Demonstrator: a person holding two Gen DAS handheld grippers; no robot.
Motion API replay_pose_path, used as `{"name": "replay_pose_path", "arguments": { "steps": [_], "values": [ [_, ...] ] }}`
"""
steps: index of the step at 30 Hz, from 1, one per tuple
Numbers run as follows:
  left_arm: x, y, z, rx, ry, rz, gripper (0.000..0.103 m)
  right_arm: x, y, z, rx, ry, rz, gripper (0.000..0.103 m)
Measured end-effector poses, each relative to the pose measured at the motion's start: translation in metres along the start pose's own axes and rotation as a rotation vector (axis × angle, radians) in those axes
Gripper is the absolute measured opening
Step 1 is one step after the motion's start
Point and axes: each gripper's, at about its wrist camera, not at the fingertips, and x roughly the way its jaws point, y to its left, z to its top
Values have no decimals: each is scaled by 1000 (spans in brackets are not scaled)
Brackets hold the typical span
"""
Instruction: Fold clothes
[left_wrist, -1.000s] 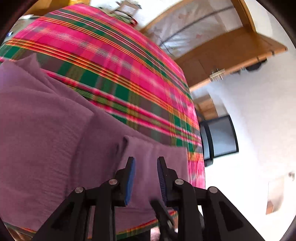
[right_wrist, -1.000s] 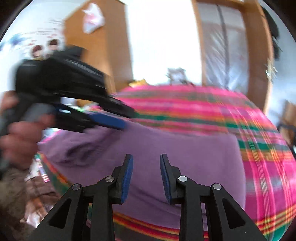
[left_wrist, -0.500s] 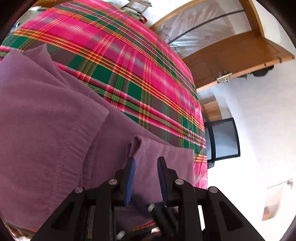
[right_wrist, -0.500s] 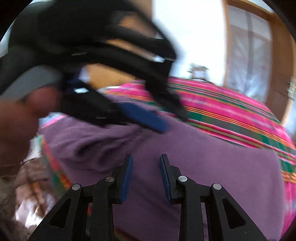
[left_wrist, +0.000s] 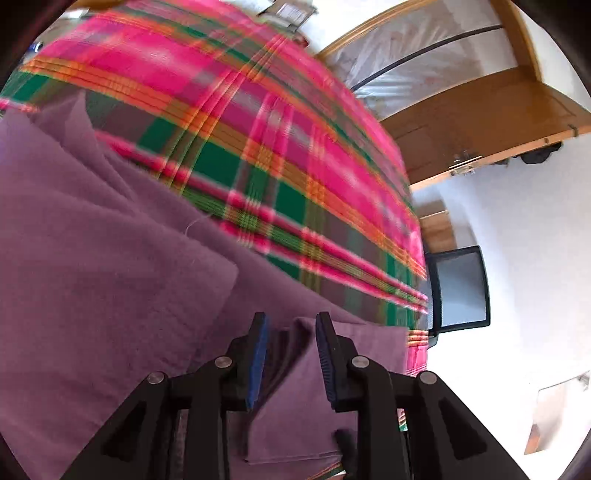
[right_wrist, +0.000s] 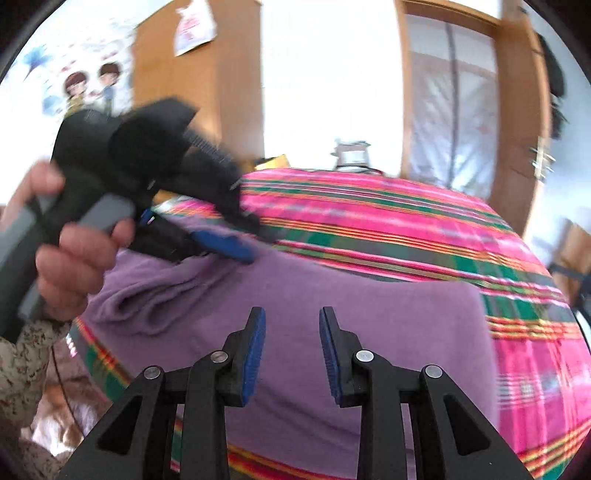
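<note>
Purple garment (right_wrist: 332, 295) flat on plaid tablecloth (right_wrist: 424, 229), part-folded.
Left gripper (left_wrist: 290, 328) jaws parted over a raised fold; right gripper (right_wrist: 291, 325) jaws apart above cloth, holding nothing. Hand (right_wrist: 70, 258) grips left tool.

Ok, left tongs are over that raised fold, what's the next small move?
Probably close the left tongs on the raised fold of the purple garment: the fold stands between the open jaws, ungripped. The right tongs hover open above flat cloth.
</note>
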Motion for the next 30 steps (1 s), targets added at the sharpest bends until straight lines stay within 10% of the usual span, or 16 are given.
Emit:
{"name": "replay_pose_path", "arguments": {
  "steps": [13, 22, 30],
  "values": [
    [28, 17, 9, -112, 90, -129, 26, -18, -14, -23, 100, 63, -84, 31],
    [2, 20, 9, -54, -114, 15, 4, -21, -9, -27, 92, 64, -82, 31],
    [-7, 1, -3, 31, -84, -71, 4, -12, -11, -24, 93, 65, -86, 31]
  ]
}}
